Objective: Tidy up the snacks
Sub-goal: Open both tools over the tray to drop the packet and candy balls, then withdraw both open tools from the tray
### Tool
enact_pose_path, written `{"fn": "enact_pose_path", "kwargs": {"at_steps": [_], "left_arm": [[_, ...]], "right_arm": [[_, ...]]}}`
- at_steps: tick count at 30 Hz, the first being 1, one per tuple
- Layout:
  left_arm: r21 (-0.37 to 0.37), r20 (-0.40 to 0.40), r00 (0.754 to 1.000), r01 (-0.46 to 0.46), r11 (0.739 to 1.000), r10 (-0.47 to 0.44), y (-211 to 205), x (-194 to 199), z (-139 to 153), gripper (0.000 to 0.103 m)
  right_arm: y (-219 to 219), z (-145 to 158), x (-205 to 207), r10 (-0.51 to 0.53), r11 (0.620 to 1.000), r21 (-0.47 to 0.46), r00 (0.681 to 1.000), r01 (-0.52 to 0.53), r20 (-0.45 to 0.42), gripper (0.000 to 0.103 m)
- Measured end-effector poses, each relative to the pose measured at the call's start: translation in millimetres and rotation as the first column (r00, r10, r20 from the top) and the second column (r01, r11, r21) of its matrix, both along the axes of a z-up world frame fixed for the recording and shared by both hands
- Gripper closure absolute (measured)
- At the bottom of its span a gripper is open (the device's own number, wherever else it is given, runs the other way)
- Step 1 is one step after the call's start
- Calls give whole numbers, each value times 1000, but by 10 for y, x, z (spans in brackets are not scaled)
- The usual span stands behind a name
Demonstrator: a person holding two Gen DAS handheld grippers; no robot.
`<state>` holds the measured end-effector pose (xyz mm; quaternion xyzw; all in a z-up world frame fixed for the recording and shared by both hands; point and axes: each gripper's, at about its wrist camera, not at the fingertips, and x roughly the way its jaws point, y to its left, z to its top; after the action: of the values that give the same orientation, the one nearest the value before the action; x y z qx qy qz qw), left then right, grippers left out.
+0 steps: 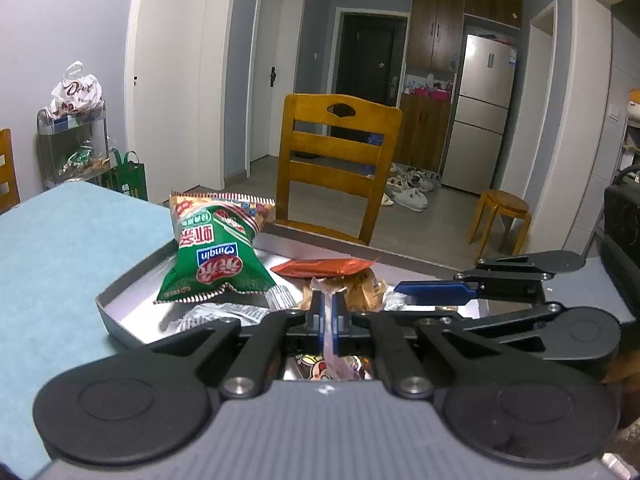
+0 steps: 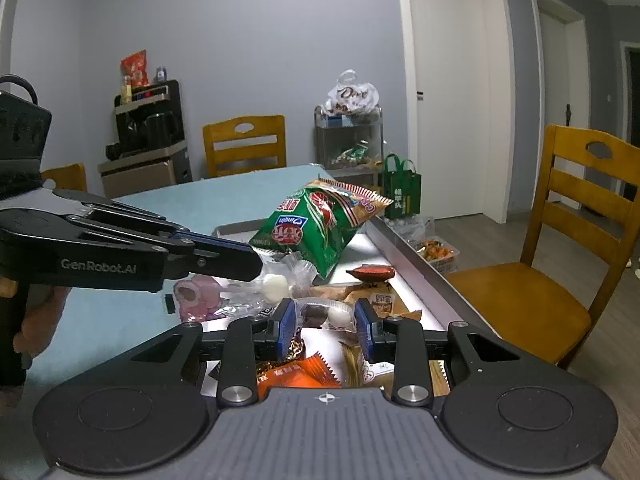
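While level, left claw (image 1: 328,322) pinched shut.

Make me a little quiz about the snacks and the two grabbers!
1. True or false: the left gripper is shut on a pink wrapper.
2. What colour is the big bag lying in the tray? A red, B green, C blue.
3. Fill in: the right gripper is ____, with a clear packet between its fingers.

Key: 1 true; 2 B; 3 open.
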<state>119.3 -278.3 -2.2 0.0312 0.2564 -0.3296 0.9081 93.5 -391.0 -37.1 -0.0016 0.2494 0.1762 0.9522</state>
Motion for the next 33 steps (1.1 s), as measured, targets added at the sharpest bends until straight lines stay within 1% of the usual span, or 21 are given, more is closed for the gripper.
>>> {"fn": "enact_pose_path", "kwargs": {"at_steps": [5,11,13,15,17,18,19,20,21,22,23,24,25,27,30,31,33], "left_arm": [[12,-10,1000,-7,1000,7,-10,39,-64,103],[14,-2,999,-45,999,45,31,29,-67,103],[9,-11,998,-54,999,54,65,25,-56,103],[5,-20,998,-53,999,53,99,19,-48,103],[0,-27,998,-54,999,54,134,7,-36,101],[-1,-28,998,-59,998,59,148,2,-38,96],[1,-29,997,-65,998,65,173,-11,-31,85],[3,-29,997,-69,998,69,205,-35,-21,77],[2,-23,997,-74,997,74,237,-70,-4,60],[-4,-9,996,-86,996,86,291,-116,14,51],[-10,4,995,-95,995,95,345,-160,32,40],[-17,15,995,-102,995,102,405,-208,56,30],[-21,22,994,-107,994,108,468,-248,79,22],[-21,34,992,-118,993,119,595,-337,114,15],[7,35,992,-122,992,122,751,-462,126,13],[25,24,992,-123,992,123,795,-495,115,11],[58,9,993,-122,991,122,864,-571,73,10]], "right_arm": [[16,-24,22,-2,1000,-4,1000,2,-10,69],[22,-21,47,-9,1000,-8,1000,8,-19,66],[38,-8,50,-12,1000,-8,1000,12,-20,62],[51,8,31,-13,1000,-10,1000,12,-17,60],[73,33,31,-16,1000,-12,1000,16,-14,52],[82,42,23,-18,1000,-15,1000,18,-11,52],[93,55,7,-19,1000,-18,1000,19,-10,52],[107,74,-11,-19,1000,-19,1000,19,-9,50],[116,96,-30,-20,1000,-17,1000,20,-8,48],[122,122,-56,-20,1000,-16,1000,20,-6,42],[127,147,-82,-23,1000,-13,1000,23,-5,33],[128,168,-117,-29,1000,-10,1000,29,-3,28],[124,187,-157,-37,999,-6,999,37,2,20],[127,214,-235,-45,999,-9,999,45,1,16],[116,224,-327,-60,998,-6,998,60,-30,6],[110,224,-356,-71,997,-1,997,71,-40,1],[95,217,-420,-100,995,8,992,100,-76,0]]}}
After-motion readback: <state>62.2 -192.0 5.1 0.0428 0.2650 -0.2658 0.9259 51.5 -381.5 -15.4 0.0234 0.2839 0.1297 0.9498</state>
